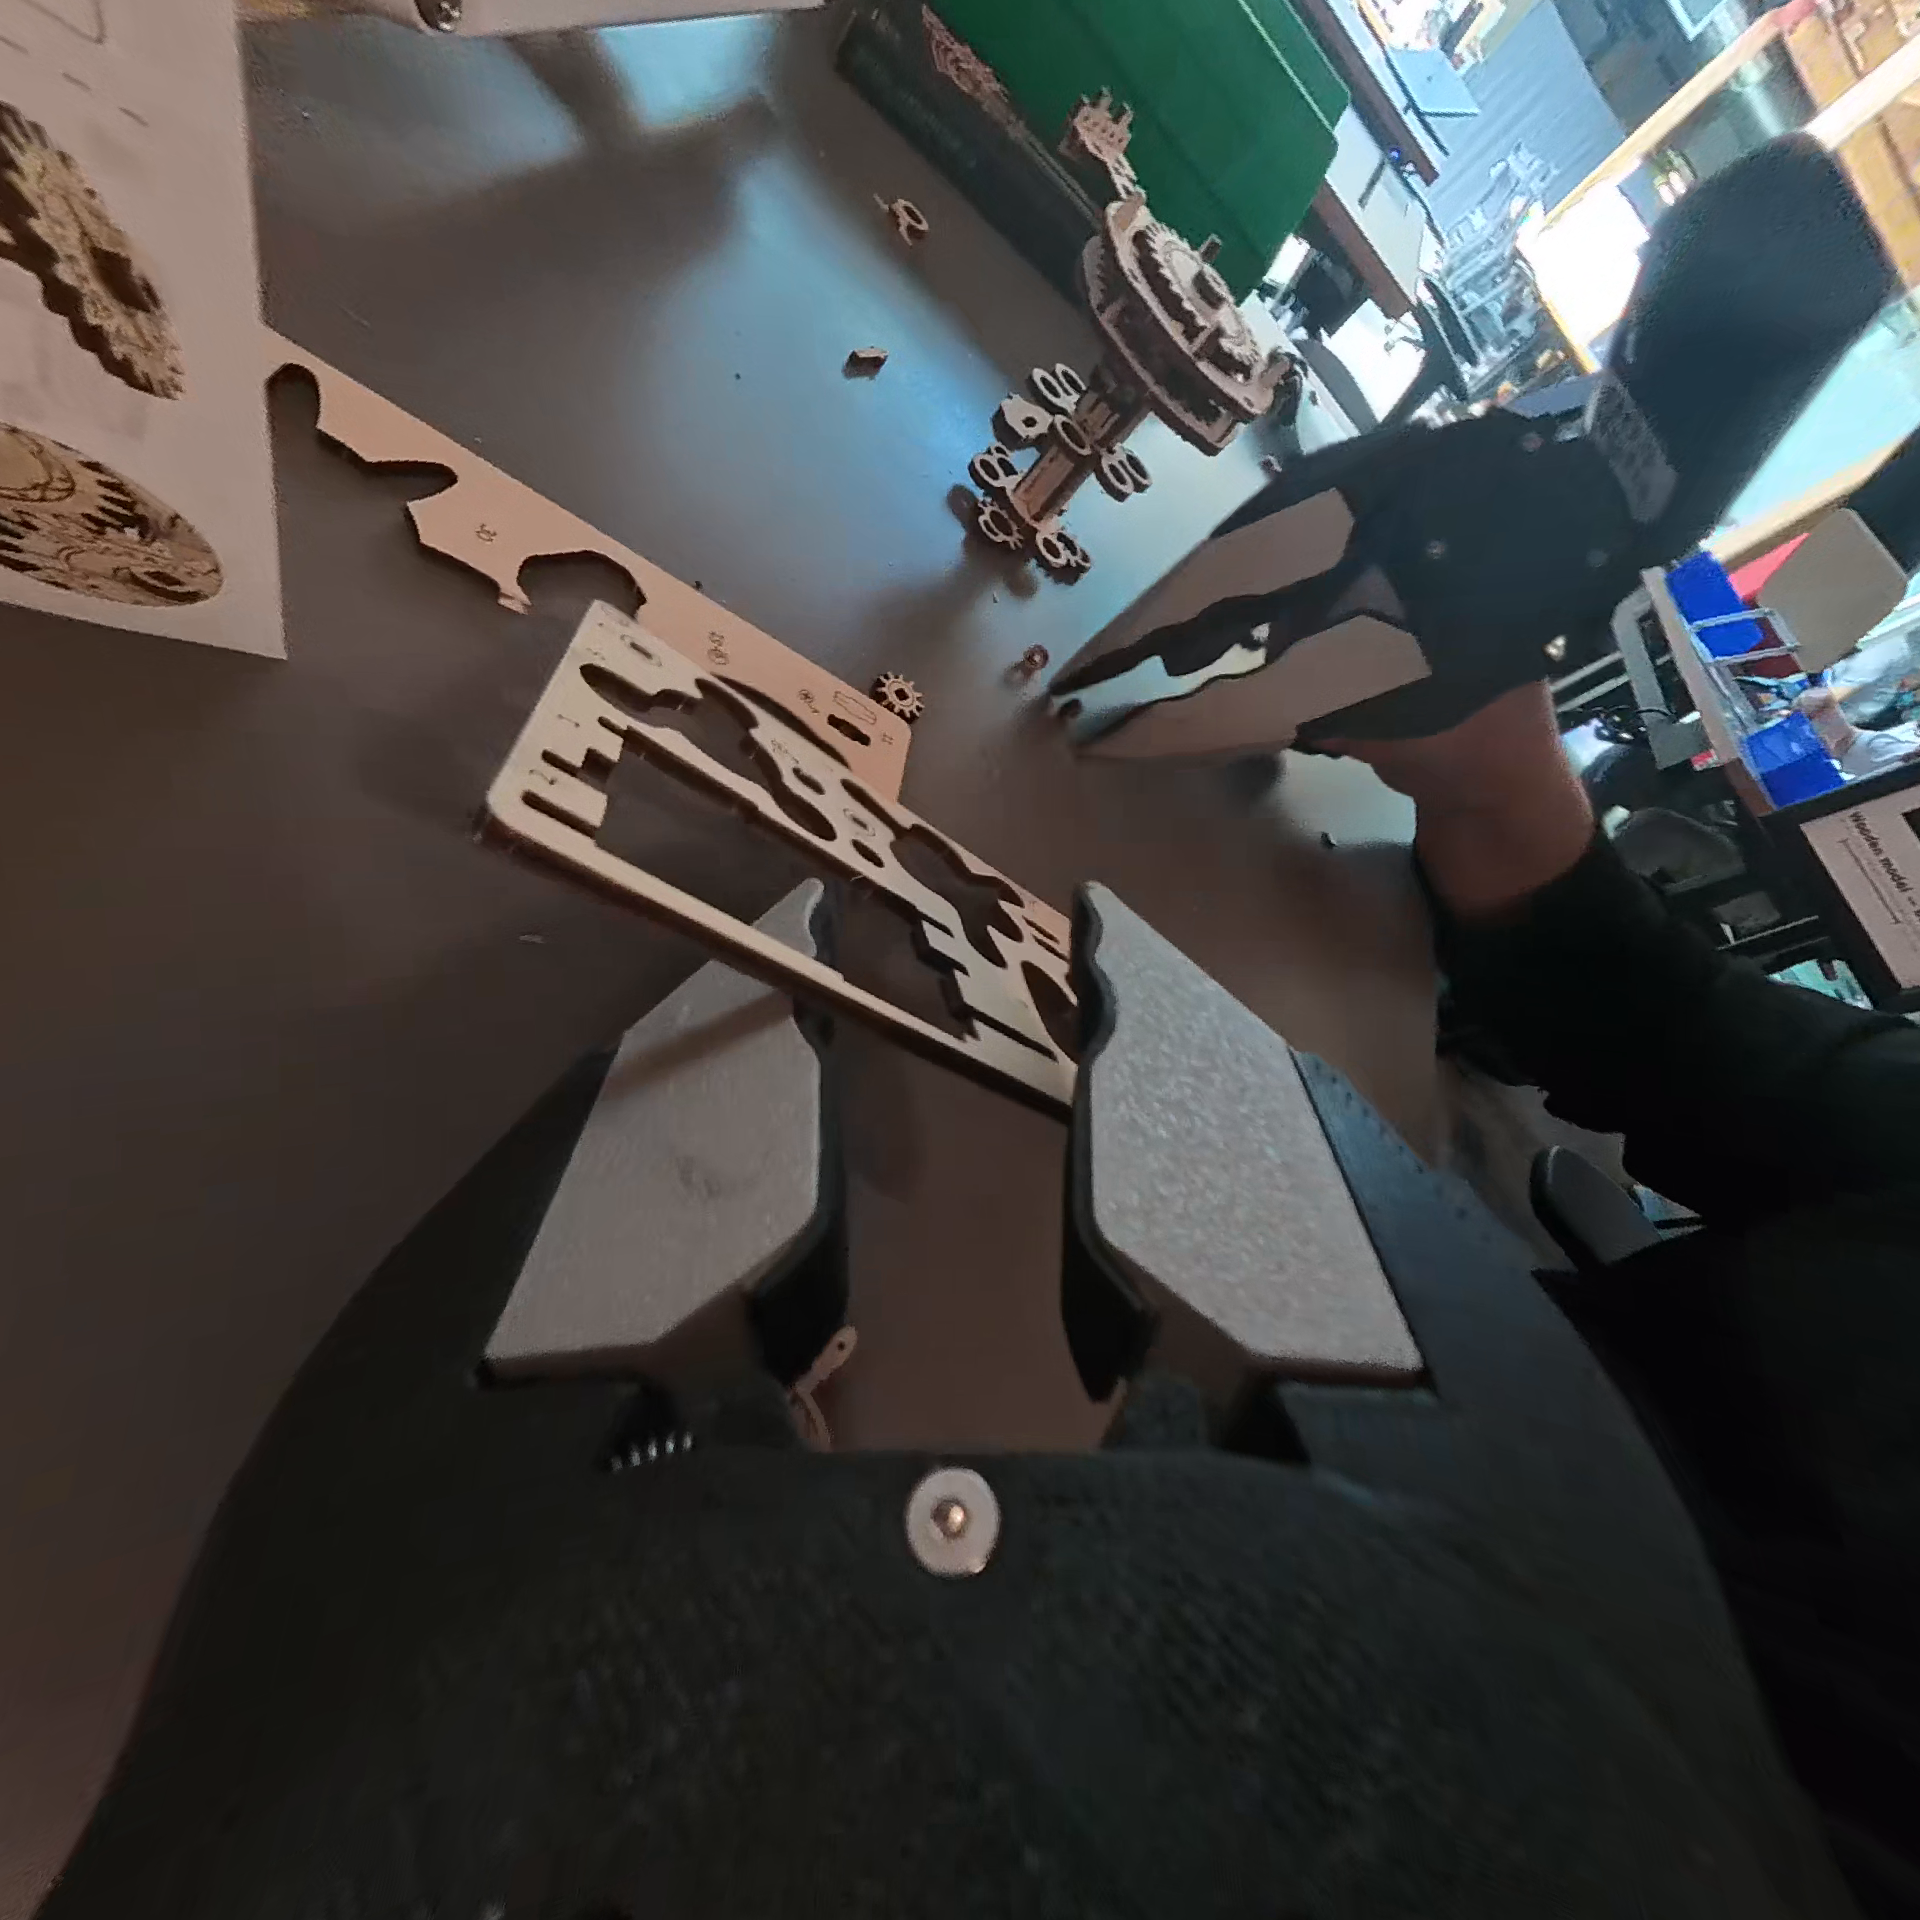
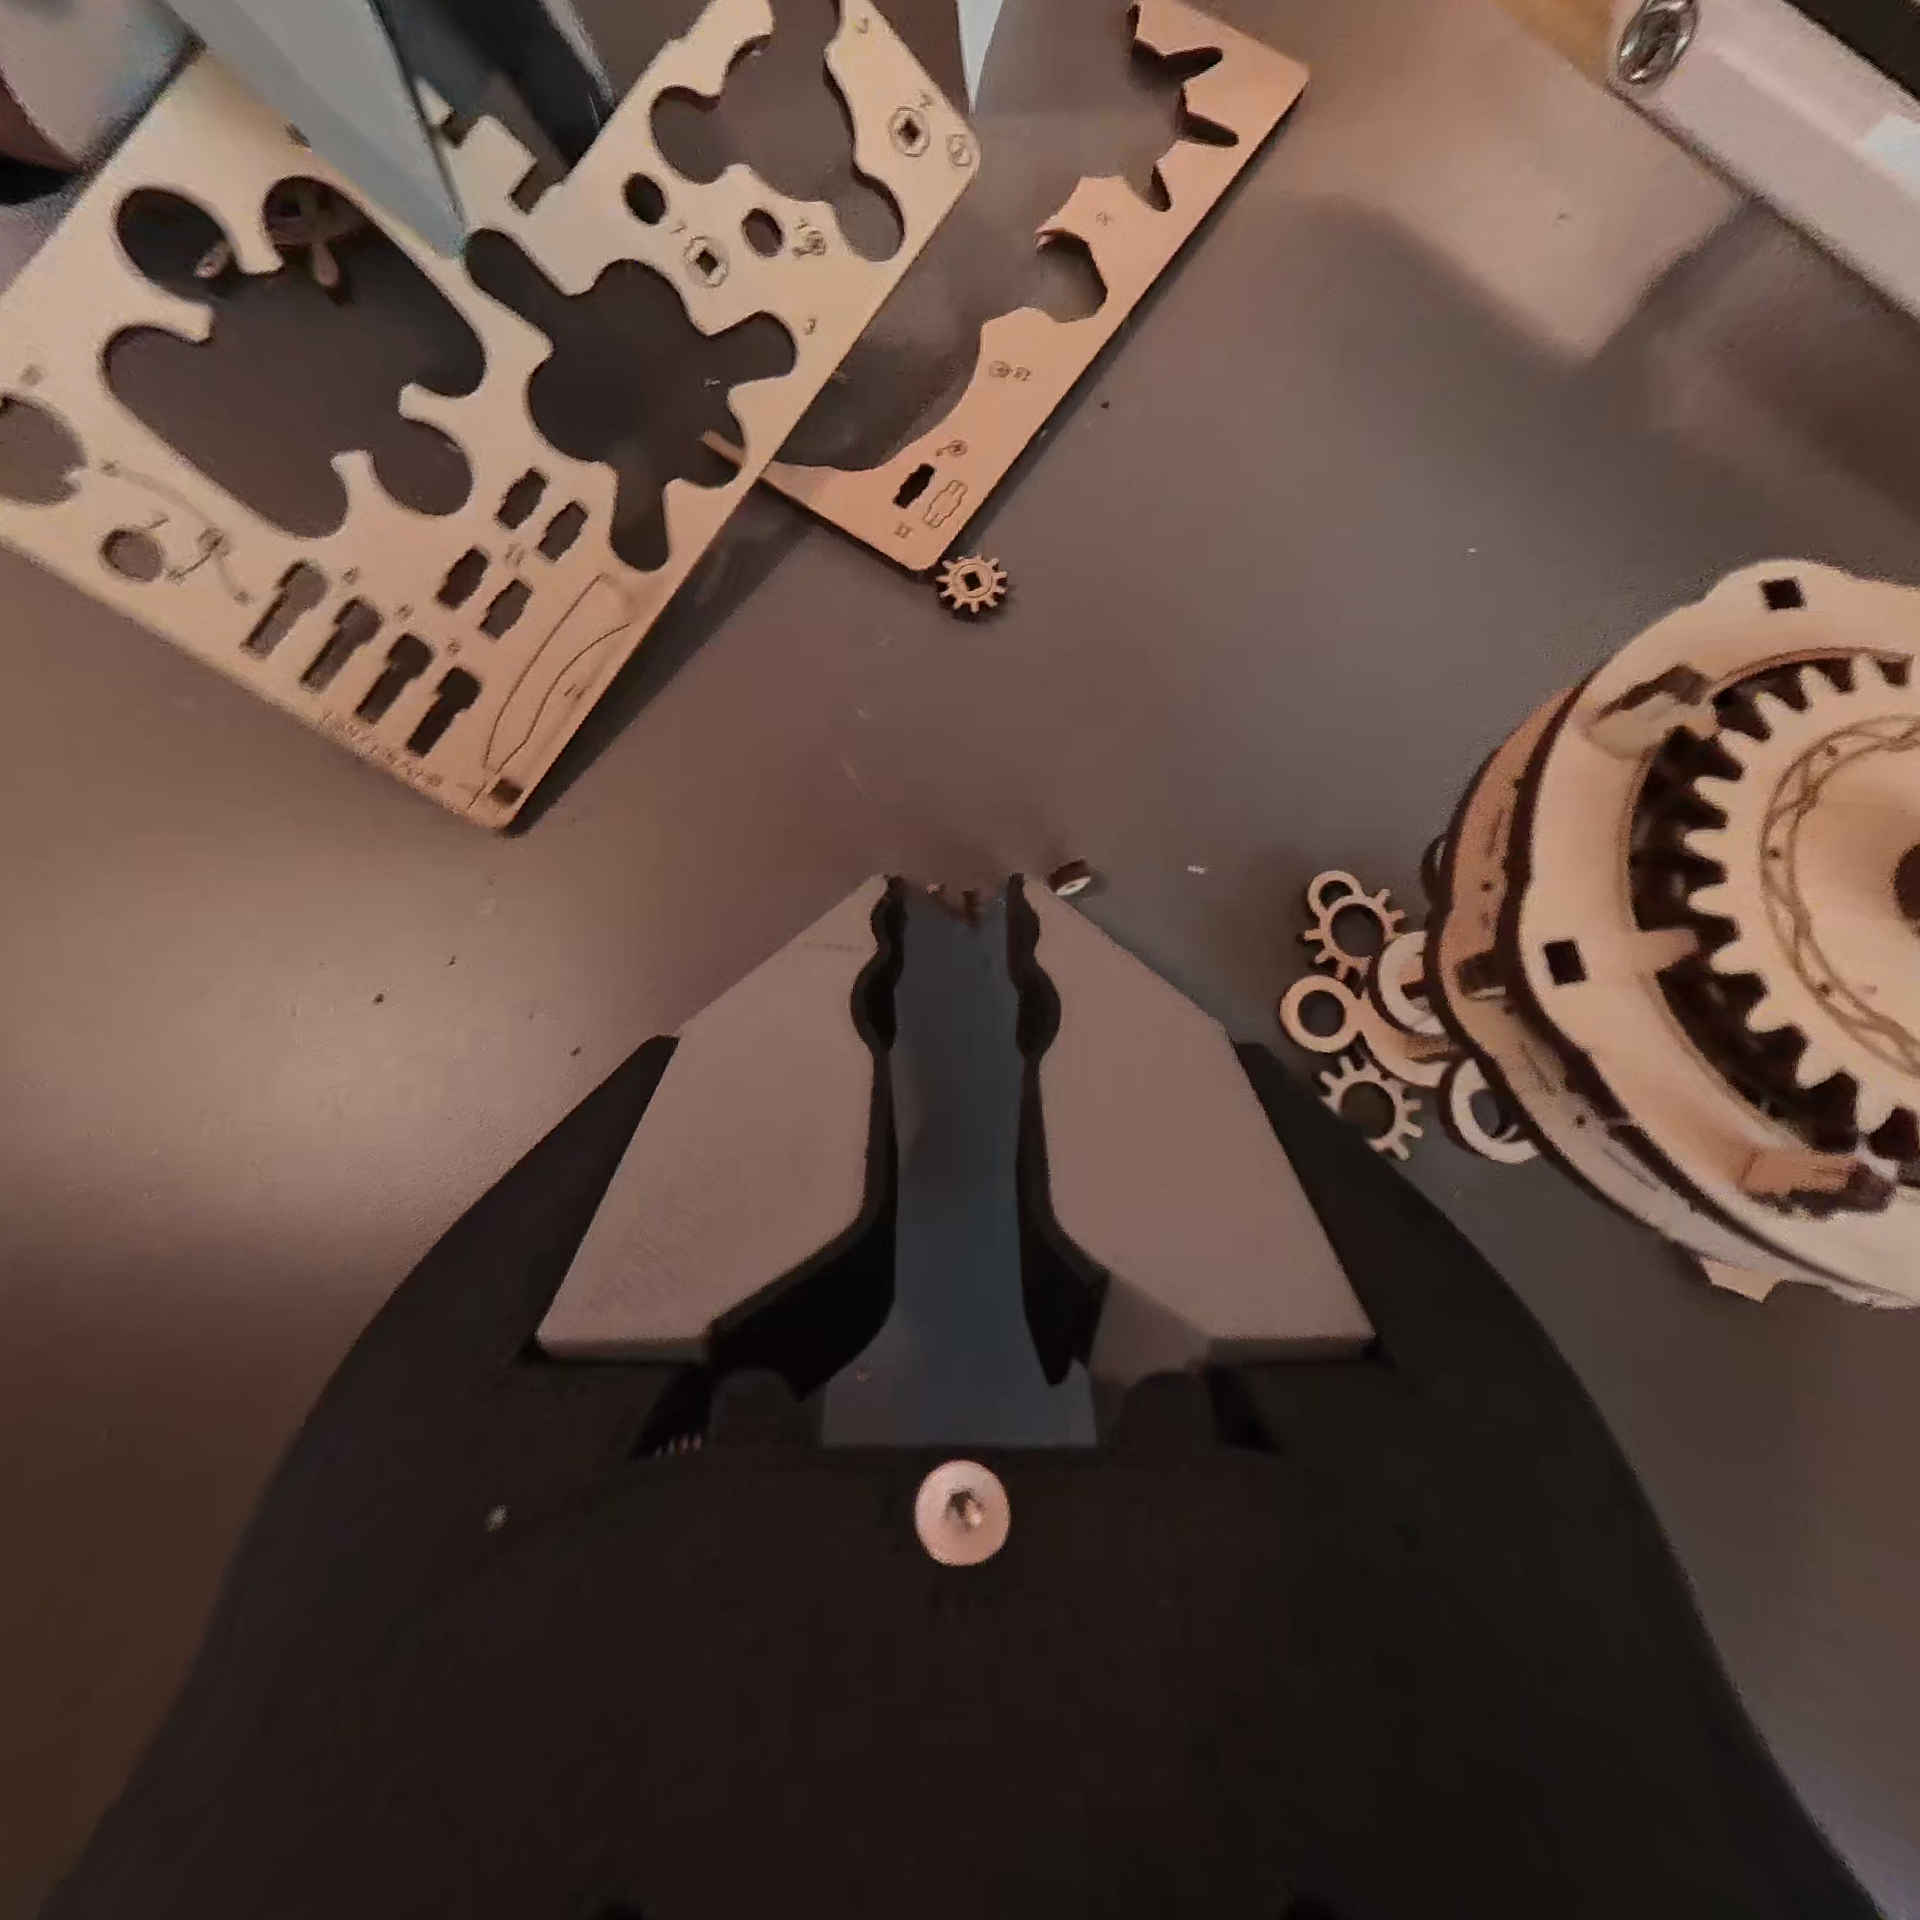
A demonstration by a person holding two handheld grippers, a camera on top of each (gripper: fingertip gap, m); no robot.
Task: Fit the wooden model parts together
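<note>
My left gripper (image 1: pixel 945 914) holds a punched-out wooden sheet (image 1: pixel 727 790) tilted above the grey table. One finger sits in a cutout and the other on the sheet's end edge, so the jaws stand wide. The sheet (image 2: pixel 364 436) and the left fingers (image 2: pixel 343 125) also show in the right wrist view. My right gripper (image 2: pixel 951 888) points down at the table, jaws narrow around a small toothed wooden part (image 2: pixel 954 902). It shows in the left wrist view (image 1: pixel 1065 712) too. The part-built geared model (image 2: pixel 1662 935) stands to its right.
A loose small gear (image 2: pixel 971 587) lies by a second punched sheet (image 2: pixel 1091 312). A tiny ring (image 2: pixel 1070 878) lies beside my right fingertip. Printed instruction pages (image 1: pixel 104 312) lie at the left. A dark box and a green box (image 1: pixel 1143 104) stand at the back. Across from one pair of fingers to the other is roughly 12 centimeters. About 6 centimeters separates my right fingertips from the loose small gear (image 2: pixel 971 587). Look for it in the left wrist view (image 1: pixel 898 700) too.
</note>
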